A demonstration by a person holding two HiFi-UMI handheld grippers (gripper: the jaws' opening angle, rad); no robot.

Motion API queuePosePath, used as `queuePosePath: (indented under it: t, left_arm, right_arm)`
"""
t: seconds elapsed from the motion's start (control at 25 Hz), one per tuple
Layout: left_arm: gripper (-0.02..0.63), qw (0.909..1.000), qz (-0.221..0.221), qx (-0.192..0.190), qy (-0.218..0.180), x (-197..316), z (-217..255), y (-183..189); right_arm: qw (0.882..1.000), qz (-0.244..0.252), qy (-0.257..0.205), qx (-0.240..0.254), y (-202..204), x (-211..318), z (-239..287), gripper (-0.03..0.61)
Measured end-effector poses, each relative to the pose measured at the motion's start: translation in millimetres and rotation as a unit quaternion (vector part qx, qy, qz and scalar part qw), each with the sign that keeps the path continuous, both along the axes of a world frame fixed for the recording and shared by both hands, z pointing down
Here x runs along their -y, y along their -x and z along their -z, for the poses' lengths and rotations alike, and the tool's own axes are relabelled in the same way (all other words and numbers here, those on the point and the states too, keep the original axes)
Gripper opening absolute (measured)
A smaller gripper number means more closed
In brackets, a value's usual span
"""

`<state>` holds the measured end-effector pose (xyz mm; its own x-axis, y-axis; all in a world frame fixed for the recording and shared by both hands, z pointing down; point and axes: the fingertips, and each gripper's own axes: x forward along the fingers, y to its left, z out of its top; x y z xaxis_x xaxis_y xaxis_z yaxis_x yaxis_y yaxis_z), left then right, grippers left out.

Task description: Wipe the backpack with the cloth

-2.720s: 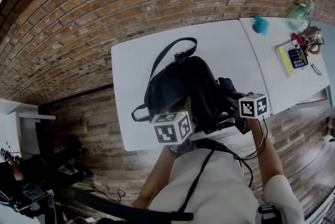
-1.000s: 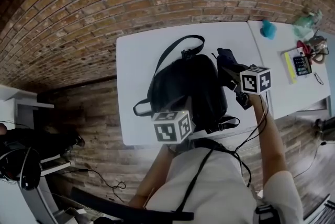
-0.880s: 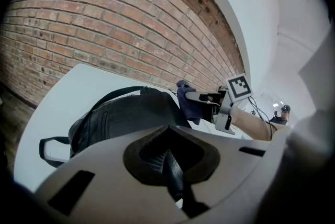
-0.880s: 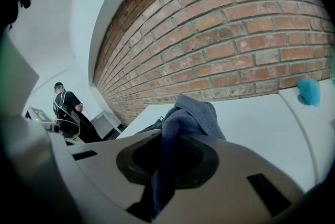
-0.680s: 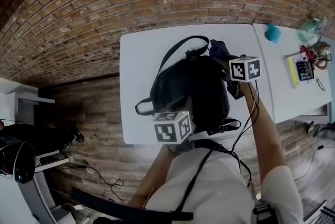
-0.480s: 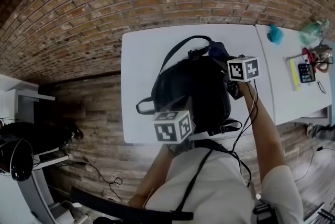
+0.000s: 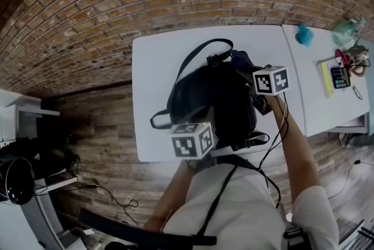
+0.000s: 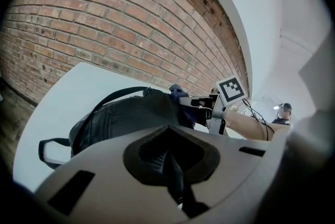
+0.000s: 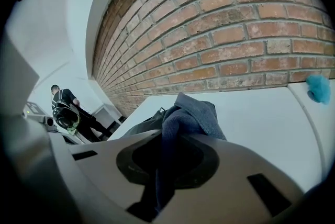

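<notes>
Right tongs (image 9: 163, 160), clamping the cloth (image 9: 191, 113), are ending a sweep at the backpack's (image 7: 216, 97) far end, with left tongs (image 8: 170, 157) pinching its near edge.

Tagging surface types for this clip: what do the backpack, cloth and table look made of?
Backpack: black, probably leather or faux leather; smooth panels with a faint sheen and stitched seams.
Cloth: grey-blue soft fabric, maybe microfibre or terry; matte, fine nubby weave, limp folds.
Table: white, hard, smooth matte top, perhaps laminate; its core does not show.
</notes>
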<state>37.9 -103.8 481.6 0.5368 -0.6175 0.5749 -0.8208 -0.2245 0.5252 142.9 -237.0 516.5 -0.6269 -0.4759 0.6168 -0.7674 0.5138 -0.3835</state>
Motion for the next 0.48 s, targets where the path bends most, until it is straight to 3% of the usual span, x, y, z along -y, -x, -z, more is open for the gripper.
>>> queuePosePath:
  t: [0.48]
  left_arm:
    - [0.005, 1.0000, -0.009, -0.002, -0.001, -5, 1, -5]
  right_arm:
    - [1.000, 0.010, 0.005, 0.006, -8, -35, 0, 0.038]
